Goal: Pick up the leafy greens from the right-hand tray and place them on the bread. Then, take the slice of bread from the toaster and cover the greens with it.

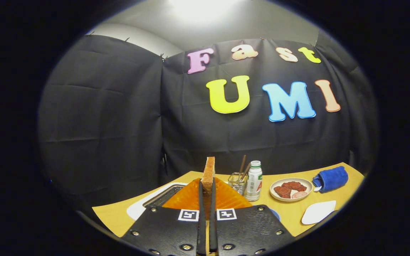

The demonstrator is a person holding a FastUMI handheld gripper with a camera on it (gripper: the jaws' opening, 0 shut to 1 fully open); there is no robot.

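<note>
Tool (pixel 207 193) nearly closed, both fingers pressing the flat faces of a brown toasted bread slice (pixel 209 172) held upright and edge-on, its upper half standing clear above the fingertips. Slice is raised off the yellow wooden worktop (pixel 290 213). Directly below and behind the slice: an orange ribbed object (pixel 226 199), likely a tray or plate; too much hidden by the tool to say what lies on it. Left of the slice: a white appliance with a dark metal slot (pixel 162 197), probably the toaster. Right of the slice, in order outward: a clear glass holder with brown sticks (pixel 238 181), a white bottle with green cap (pixel 254 181), a white plate of reddish meat pieces (pixel 291 189), a rolled blue towel (pixel 331 179); nearer than the plate, a white leaf-shaped dish (pixel 318 212). Greens and lower bread not made out. Judged step: carrying the toaster slice to cover the greens. Next move calls for tilting the slice flat, centring it over the stack, lowering before release.
</note>
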